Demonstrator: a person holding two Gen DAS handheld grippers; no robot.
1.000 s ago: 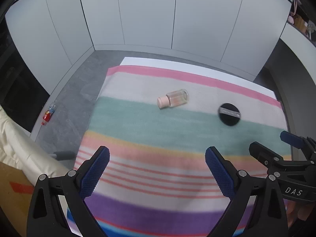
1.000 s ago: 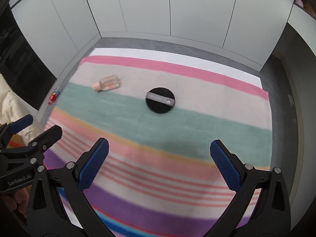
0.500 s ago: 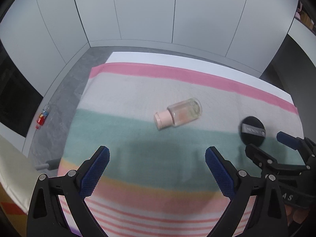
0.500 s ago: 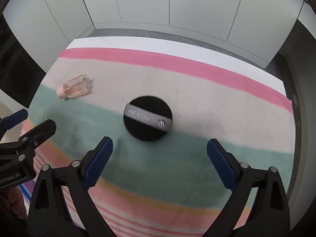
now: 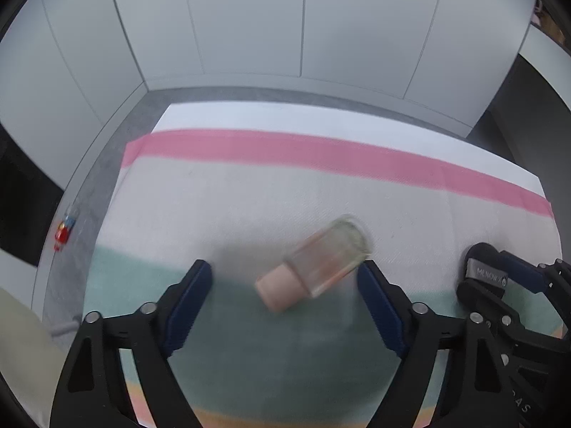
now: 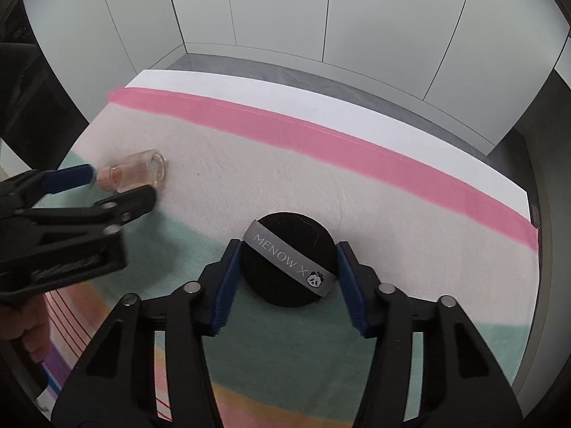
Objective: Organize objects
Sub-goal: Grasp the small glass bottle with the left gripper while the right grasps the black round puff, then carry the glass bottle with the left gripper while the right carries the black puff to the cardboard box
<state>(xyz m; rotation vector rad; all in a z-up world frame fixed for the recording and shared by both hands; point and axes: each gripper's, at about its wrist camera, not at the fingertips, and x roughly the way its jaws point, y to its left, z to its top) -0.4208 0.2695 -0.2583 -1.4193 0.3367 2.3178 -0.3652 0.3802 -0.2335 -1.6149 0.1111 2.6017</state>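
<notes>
We work on the striped cloth [image 6: 357, 164], well in from its edges, and each hand takes one thing at once.

On the left side, the bottle [image 5: 314, 267] lies on its side, its pink cap [image 5: 276, 290] turned toward the near left corner of the cloth. To do this step well we should close across the glass body, not the cap, and keep the pads low, because a round bottle rolls away easily. The left gripper [image 5: 285, 299] has just been closing its jaws, and the bottle is between them. They are partly open; the right pad is at the bottle's base, maybe touching it, while the left pad stands apart. So the bottle is not grasped yet.

On the right side, the puff [image 6: 291, 260], black with a grey band, lies flat toward the right edge. The right gripper [image 6: 285, 281] is clenched on it, one pad pressing each side. We judge that the grip is centred, so lifting straight up should keep it level.
</notes>
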